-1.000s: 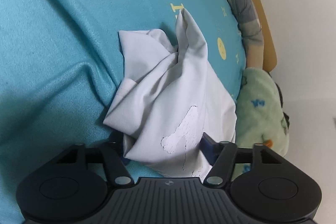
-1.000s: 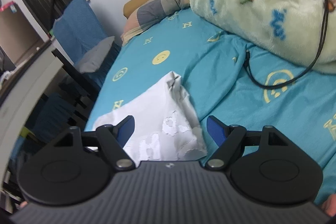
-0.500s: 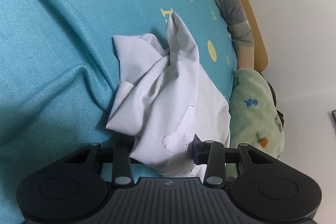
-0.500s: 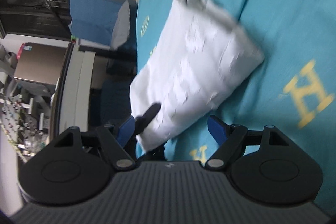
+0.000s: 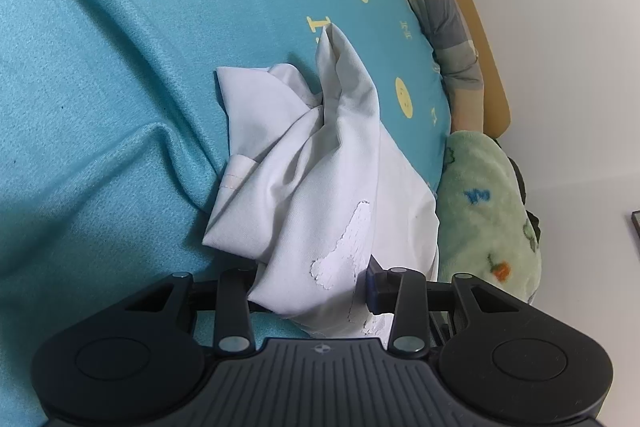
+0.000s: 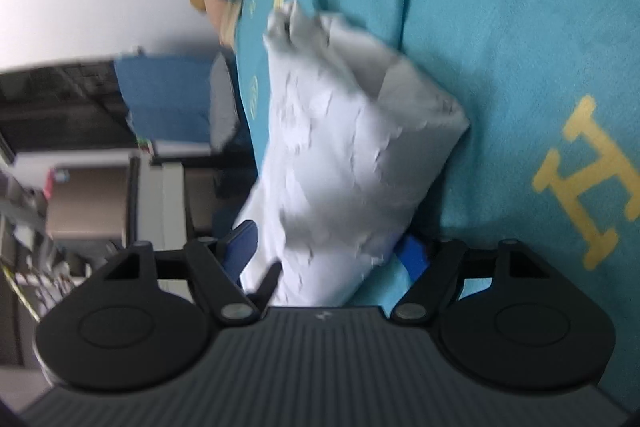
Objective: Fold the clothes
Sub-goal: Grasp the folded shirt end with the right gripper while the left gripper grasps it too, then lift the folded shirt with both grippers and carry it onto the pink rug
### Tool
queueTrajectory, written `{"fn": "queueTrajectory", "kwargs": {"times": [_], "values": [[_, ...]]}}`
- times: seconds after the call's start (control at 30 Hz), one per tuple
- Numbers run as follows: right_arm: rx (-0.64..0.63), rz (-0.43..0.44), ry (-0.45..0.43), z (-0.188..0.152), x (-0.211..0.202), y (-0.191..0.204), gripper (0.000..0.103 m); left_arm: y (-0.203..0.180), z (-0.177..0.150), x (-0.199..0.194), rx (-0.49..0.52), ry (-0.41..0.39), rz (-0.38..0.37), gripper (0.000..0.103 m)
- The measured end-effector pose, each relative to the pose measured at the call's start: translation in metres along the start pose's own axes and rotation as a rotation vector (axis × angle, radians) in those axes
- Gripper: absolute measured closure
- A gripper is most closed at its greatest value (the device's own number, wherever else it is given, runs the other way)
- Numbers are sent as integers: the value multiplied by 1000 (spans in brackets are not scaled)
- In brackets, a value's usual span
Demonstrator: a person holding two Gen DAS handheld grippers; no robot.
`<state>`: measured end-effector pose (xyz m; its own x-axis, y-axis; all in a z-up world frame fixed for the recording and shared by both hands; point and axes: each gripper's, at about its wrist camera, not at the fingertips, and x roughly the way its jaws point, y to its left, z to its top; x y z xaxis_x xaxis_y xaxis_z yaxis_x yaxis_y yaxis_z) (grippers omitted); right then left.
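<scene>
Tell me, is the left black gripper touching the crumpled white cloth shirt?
Touching. In the left wrist view, the left gripper has both fingers pressed into the crumpled white shirt, with cloth bunched between them.

Right wrist view is smearing with motion blur: I am failing to resolve the shelving and clutter at far left. The crumpled white cotton garment is covering the inner faces of the right gripper, so I cannot confirm contact. In the left wrist view the garment's near hem is running under the left gripper, hiding its left fingertip. A dark flat object is being cut off at the right edge; identity undetermined.
</scene>
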<state>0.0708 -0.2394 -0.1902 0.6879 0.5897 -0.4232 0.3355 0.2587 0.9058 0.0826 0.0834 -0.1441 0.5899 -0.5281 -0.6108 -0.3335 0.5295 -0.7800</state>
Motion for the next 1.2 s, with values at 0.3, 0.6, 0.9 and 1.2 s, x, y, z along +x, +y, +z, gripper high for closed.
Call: {"fn": "queueTrajectory", "kwargs": {"times": [0.3, 0.6, 0.9, 1.2], "values": [[42, -11, -155, 5, -17, -9, 51, 6, 3, 5, -31, 13, 46, 44], [-56, -24, -173, 3, -22, 2, 76, 6, 5, 9, -56, -5, 26, 53], [-198, 12, -214, -5, -31, 29, 78, -12, 12, -4, -13, -23, 5, 67], [-231, 44, -288, -17, -76, 56, 79, -62, -2, -33, 86, 4, -25, 71]]}}
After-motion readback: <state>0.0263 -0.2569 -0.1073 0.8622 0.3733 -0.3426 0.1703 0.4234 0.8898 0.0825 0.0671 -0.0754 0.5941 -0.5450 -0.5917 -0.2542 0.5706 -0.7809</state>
